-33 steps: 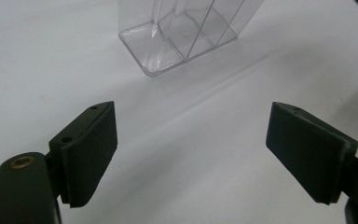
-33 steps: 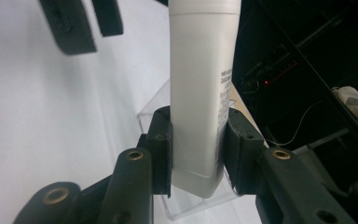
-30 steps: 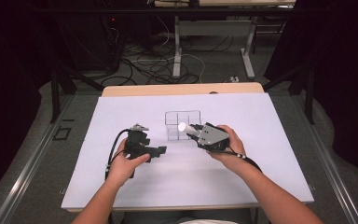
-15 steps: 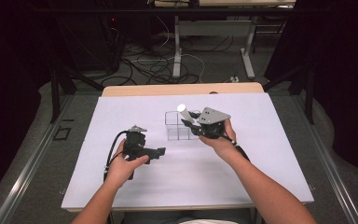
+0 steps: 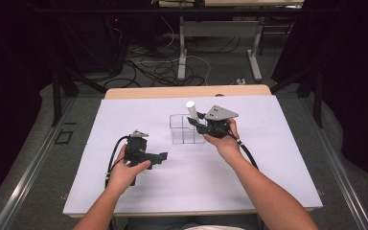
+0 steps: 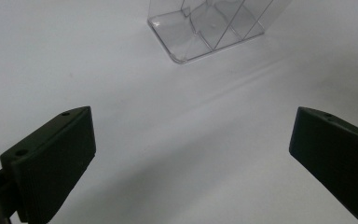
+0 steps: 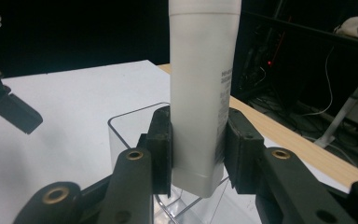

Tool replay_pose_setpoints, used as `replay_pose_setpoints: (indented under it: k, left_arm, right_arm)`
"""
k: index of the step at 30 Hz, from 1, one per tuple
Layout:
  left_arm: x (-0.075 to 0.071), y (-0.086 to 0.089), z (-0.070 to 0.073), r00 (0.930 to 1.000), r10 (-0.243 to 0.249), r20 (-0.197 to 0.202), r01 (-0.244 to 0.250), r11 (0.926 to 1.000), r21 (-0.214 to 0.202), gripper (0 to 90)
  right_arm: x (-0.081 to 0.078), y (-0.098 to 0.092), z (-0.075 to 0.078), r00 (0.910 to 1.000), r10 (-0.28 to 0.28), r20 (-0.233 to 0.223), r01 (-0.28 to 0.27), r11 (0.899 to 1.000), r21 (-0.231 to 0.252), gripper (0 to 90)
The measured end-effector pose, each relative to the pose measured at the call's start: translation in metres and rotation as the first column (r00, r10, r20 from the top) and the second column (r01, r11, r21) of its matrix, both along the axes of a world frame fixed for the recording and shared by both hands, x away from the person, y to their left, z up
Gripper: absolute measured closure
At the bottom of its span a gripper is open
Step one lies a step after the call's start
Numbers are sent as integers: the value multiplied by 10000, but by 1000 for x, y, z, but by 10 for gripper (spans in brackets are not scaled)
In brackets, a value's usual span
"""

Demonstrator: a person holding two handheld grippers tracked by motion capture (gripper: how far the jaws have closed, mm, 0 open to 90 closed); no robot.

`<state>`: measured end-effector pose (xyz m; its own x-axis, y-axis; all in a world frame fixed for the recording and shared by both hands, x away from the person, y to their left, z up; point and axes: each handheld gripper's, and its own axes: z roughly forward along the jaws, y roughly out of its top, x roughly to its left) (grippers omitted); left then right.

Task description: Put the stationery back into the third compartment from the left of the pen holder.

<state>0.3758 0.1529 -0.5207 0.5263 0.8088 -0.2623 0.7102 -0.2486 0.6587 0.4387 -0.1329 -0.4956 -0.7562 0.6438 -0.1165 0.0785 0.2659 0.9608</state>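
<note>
Jaws of my left gripper (image 5: 159,156) hang spread and empty near the desk's (image 5: 124,191) middle. Beyond, my right gripper (image 7: 198,149) clamps the white tube (image 7: 203,88) upright above the clear organizer (image 5: 182,129); I'd lower it straight, clear of dividers.

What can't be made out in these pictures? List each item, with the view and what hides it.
- White tube: top cut off by the upper edge of the right gripper view; its side print is too small to read.
- Clear organizer: in the high view the right gripper and hand cover its right side, so which compartment lies under the tube is unclear.
- Organizer in the left gripper view: upper part cut off by the top edge.
</note>
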Motion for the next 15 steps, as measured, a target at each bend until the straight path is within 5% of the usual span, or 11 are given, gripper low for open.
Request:
replay_pose_setpoints:
  k: [6, 15]
  left_arm:
    - [0, -1, -2, 10000, -80, -24, 80, 10000, -50, 6]
    - [1, -1, -4, 9998, -129, -152, 129, 9999, 40, 6]
  right_arm:
    - [3, -1, -6, 9994, -149, -315, 163, 9988, 464, 664]
    - [5, -6, -17, 9964, -480, -694, 513, 9976, 461, 664]
